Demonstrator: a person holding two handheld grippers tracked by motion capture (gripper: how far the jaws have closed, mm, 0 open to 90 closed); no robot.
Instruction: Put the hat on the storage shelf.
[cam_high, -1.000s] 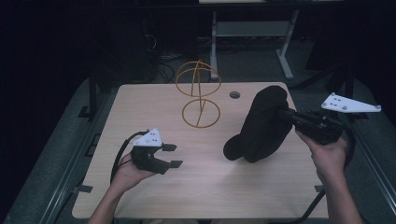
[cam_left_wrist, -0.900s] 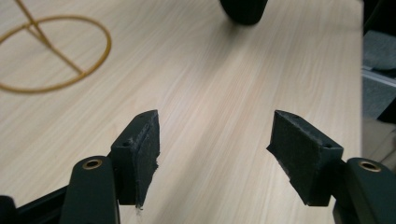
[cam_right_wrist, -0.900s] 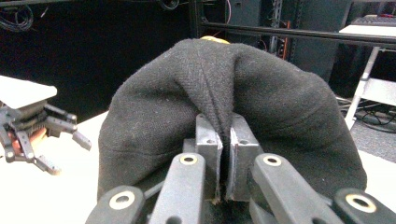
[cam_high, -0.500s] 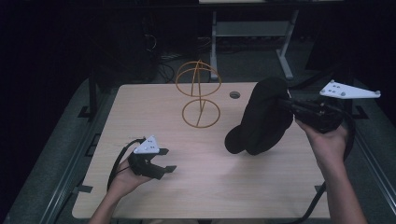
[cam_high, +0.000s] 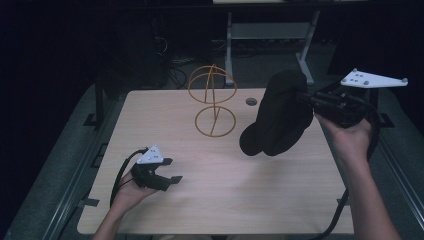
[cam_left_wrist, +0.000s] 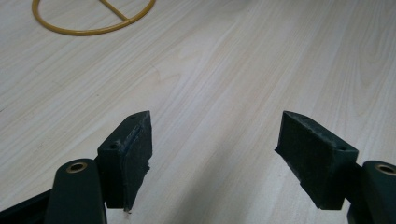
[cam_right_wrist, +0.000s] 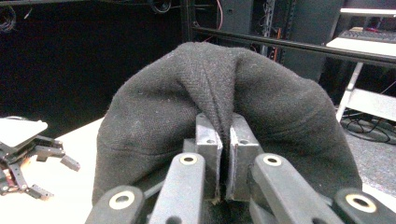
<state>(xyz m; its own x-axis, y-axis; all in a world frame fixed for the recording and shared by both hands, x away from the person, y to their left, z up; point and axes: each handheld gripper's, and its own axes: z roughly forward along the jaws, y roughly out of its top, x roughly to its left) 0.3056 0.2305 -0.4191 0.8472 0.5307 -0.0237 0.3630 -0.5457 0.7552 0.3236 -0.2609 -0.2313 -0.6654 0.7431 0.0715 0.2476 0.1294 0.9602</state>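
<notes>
Right tongs (cam_high: 306, 100) raised—pinching black cap (cam_high: 276, 116).

Before you lies a pale wooden table (cam_high: 240, 195) with rounded corners. A yellow wire stand (cam_high: 214, 102) sits on it toward the far edge. Just right of the stand, a small dark round disc (cam_high: 251, 101) is set in the tabletop.

Black cap (cam_high: 277, 117) pinched aloft; wire stand (cam_high: 213, 102) upright.
</notes>
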